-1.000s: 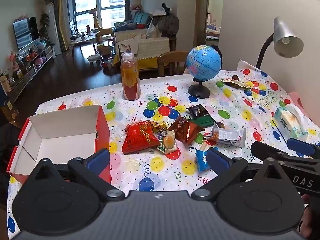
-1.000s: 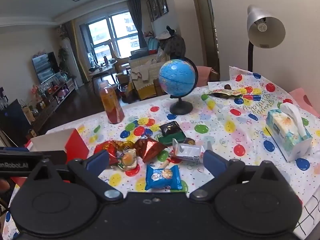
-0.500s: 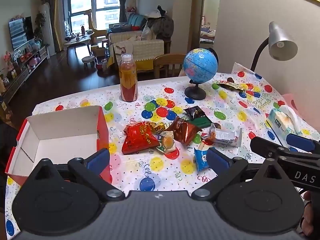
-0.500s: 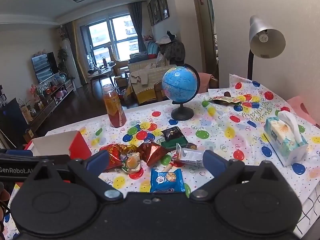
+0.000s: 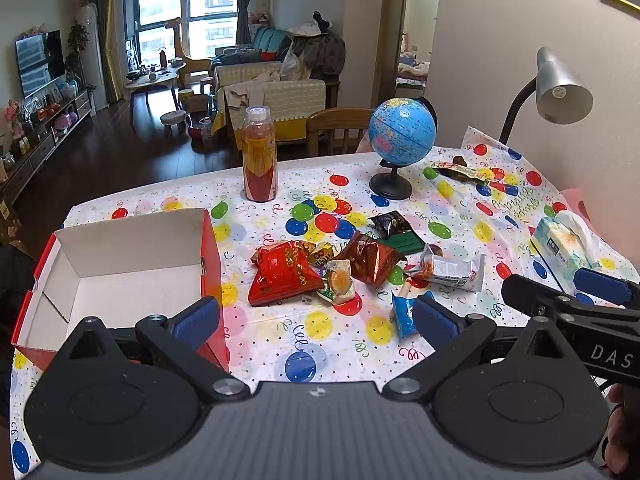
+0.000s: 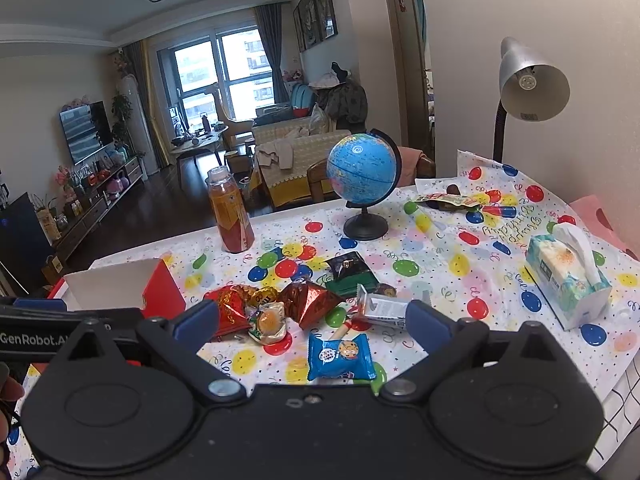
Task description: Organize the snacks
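Hovering over the counter (image 5: pixel 452 208), left tool (image 5: pixel 316 316) and right tool (image 6: pixel 312 320) both gape wide, holding nothing. Snacks (image 5: pixel 340 268) lie heaped mid-counter, blue pack (image 6: pixel 340 356) nearest the right tool. Open box (image 5: pixel 120 264) sits left, beside the heap.

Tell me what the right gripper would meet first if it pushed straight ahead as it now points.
Most likely the blue cookie packet, which lies on the tablecloth between the open fingers of the right gripper. The gripper's height is unclear; it could pass over.
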`<state>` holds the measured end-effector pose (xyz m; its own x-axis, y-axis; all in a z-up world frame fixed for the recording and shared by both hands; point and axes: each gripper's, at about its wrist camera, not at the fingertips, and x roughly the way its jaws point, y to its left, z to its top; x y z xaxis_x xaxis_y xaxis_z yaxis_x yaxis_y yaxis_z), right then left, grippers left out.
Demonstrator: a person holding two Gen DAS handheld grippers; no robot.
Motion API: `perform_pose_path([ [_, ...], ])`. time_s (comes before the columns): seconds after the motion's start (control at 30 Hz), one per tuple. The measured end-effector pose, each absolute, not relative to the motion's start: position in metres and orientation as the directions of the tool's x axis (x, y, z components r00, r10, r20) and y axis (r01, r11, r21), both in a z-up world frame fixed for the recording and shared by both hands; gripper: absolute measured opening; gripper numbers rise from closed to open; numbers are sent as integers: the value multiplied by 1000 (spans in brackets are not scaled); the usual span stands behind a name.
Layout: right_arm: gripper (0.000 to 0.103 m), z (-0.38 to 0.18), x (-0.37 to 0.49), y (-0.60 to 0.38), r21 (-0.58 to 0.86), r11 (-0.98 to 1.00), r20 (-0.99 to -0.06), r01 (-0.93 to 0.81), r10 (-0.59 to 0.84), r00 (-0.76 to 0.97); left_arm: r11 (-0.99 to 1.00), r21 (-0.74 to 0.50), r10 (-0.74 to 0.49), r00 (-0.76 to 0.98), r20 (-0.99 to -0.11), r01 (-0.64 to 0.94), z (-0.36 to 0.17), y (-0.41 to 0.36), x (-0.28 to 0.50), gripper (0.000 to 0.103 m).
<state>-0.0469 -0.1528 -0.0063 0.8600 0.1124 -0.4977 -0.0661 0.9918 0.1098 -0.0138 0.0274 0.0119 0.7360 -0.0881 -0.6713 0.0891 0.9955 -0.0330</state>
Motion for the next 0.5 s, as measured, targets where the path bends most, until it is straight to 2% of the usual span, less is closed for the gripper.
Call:
perform_pose_path([
  [0.5, 100, -5, -46, -151, 108, 992, -494, -69, 114, 862, 995, -30, -87, 739, -668, 90, 10, 35, -14, 103],
])
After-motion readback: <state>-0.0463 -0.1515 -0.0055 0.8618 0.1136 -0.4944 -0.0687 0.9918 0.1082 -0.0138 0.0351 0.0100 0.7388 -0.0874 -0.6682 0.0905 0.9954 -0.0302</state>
